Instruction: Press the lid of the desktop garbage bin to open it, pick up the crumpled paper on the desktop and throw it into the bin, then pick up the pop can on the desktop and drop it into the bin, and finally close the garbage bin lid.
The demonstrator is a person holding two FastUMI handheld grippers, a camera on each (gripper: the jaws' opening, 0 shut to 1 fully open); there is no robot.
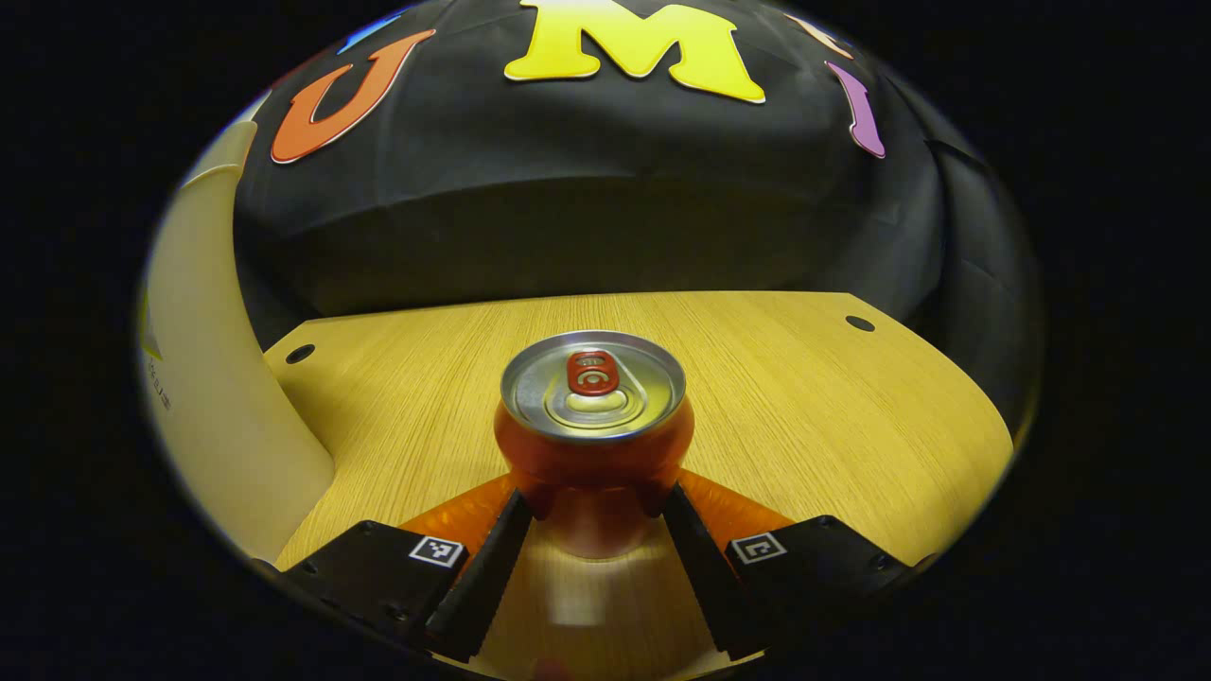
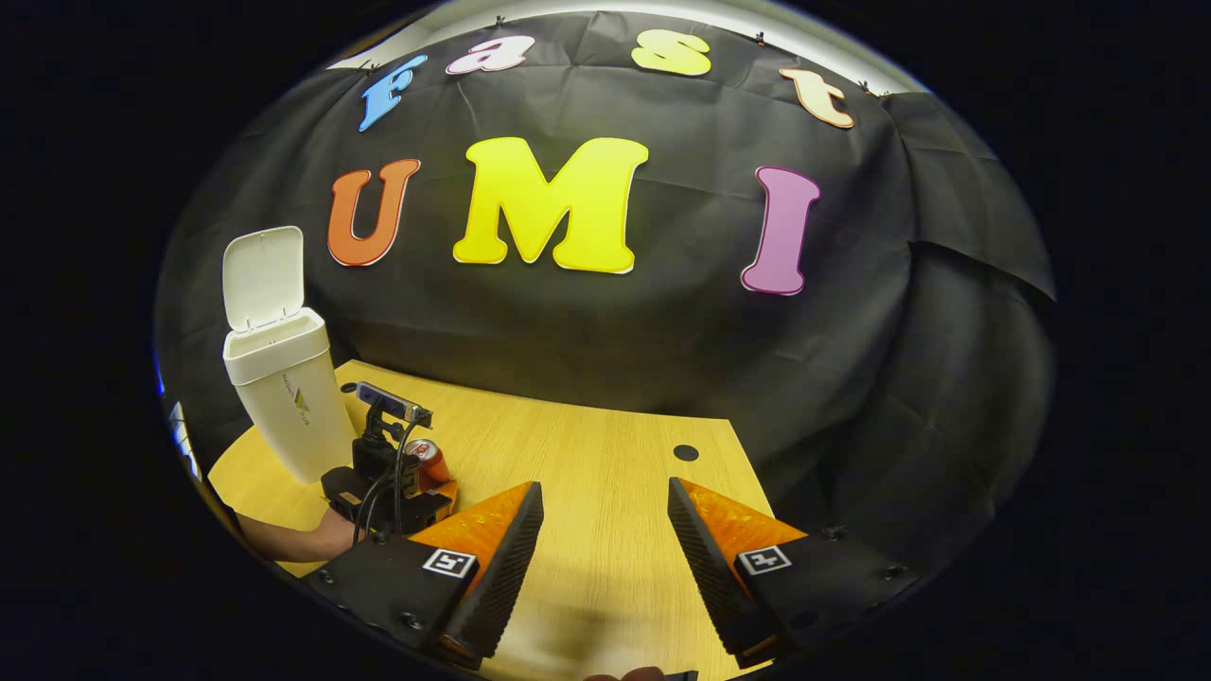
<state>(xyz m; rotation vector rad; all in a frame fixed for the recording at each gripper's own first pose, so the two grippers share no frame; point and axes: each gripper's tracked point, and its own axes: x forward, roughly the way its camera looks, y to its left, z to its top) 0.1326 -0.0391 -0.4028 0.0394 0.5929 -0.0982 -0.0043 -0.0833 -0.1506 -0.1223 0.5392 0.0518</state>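
Now the left gripper (image 1: 593, 499) grasps the pop can (image 1: 593, 426) on the wooden desktop (image 1: 804, 407).

Seen in the left gripper view, the can stands upright at the centre of the frame, silver top and red tab facing up, with both fingers pressing its lower sides; the pale garbage bin (image 1: 218, 397) fills the left edge. In the right gripper view, the right gripper (image 2: 605, 520) sits at the bottom of the frame with its jaws spread apart and holding nothing, over bare desktop. At the lower left of that frame the left gripper appears farther off, held by a hand (image 2: 331, 534), with the can between its fingers, just beside the bin, whose lid (image 2: 263, 276) stands raised.
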